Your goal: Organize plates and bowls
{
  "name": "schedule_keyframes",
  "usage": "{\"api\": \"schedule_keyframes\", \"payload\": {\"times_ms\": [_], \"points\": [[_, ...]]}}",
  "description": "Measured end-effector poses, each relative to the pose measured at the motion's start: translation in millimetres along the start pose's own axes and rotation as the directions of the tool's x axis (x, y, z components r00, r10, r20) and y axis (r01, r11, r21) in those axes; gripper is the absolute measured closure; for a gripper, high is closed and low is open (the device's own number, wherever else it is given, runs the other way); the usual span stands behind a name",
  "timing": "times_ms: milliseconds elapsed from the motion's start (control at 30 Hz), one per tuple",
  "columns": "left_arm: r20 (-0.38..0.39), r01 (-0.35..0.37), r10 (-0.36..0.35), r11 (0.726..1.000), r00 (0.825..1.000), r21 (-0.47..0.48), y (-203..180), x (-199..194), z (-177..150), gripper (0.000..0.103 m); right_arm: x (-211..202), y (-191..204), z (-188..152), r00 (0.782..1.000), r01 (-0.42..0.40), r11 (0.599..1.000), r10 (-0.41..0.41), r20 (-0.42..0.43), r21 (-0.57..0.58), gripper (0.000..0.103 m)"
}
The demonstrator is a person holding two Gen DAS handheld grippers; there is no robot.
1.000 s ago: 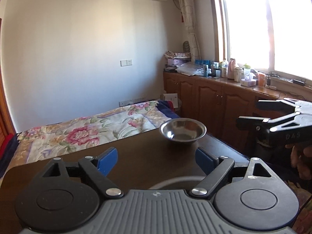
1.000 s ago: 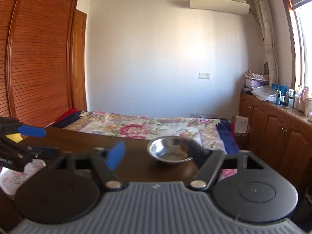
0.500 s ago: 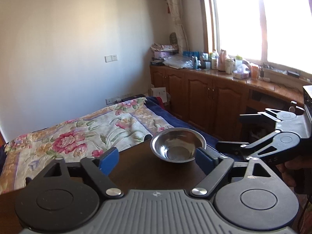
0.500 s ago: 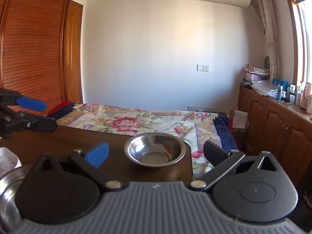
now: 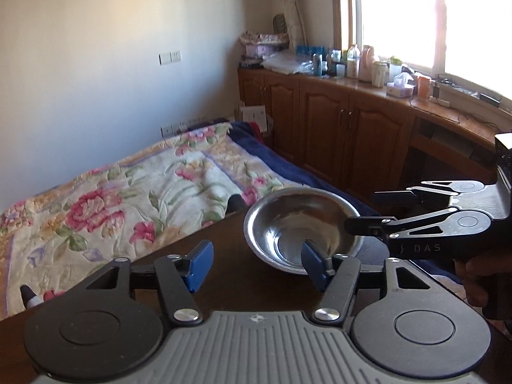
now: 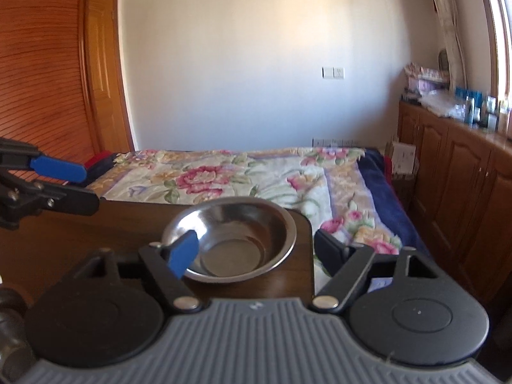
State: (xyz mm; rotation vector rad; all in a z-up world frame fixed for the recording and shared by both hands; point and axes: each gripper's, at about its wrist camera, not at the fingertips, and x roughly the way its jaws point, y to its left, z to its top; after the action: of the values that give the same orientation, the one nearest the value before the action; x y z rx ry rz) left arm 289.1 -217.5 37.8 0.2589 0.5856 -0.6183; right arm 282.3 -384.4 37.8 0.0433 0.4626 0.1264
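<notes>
Here, the steel bowl (image 6: 231, 239) at lower centre is approached by both grippers.
Right gripper (image 6: 256, 248) and left gripper (image 5: 256, 260), both half-open after closing and gripping nothing, should be seated on opposite rims before being closed.

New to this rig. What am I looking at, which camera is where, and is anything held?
No robot arm: a person holds a pair of hand tongs in each hand, with a fisheye camera on each looking along its fingers. The left-hand view shows the left tongs up close and the right tongs entering from the right. The right-hand view shows the right tongs up close. A steel bowl sits near the corner of the dark wooden table. Both tongs have just been closing but are open; nothing is held.
</notes>
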Motion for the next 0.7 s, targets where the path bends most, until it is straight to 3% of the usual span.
{"api": "schedule_keyframes", "payload": {"times_ms": [233, 533, 700], "points": [[-0.071, 0.004, -0.005, 1.0, 0.997, -0.022, 1.7, 35.1, 1.8, 0.051, 14.5, -14.2, -3.0, 0.999, -0.008, 0.997, 0.012, -0.047, 0.078, 0.049], [-0.141, 0.003, -0.01, 0.998, 0.99, -0.056, 5.0, 57.8, 3.5, 0.056, 26.0, -21.0, -2.5, 0.996, -0.026, 0.992, 0.036, -0.084, 0.123, 0.062], [-0.167, 0.025, -0.047, 0.991, 0.985, -0.128, 11.2, 68.3, 5.5, 0.066, 30.7, -22.0, -2.6, 0.993, -0.042, 0.988, 0.058, -0.107, 0.146, 0.064]]}}
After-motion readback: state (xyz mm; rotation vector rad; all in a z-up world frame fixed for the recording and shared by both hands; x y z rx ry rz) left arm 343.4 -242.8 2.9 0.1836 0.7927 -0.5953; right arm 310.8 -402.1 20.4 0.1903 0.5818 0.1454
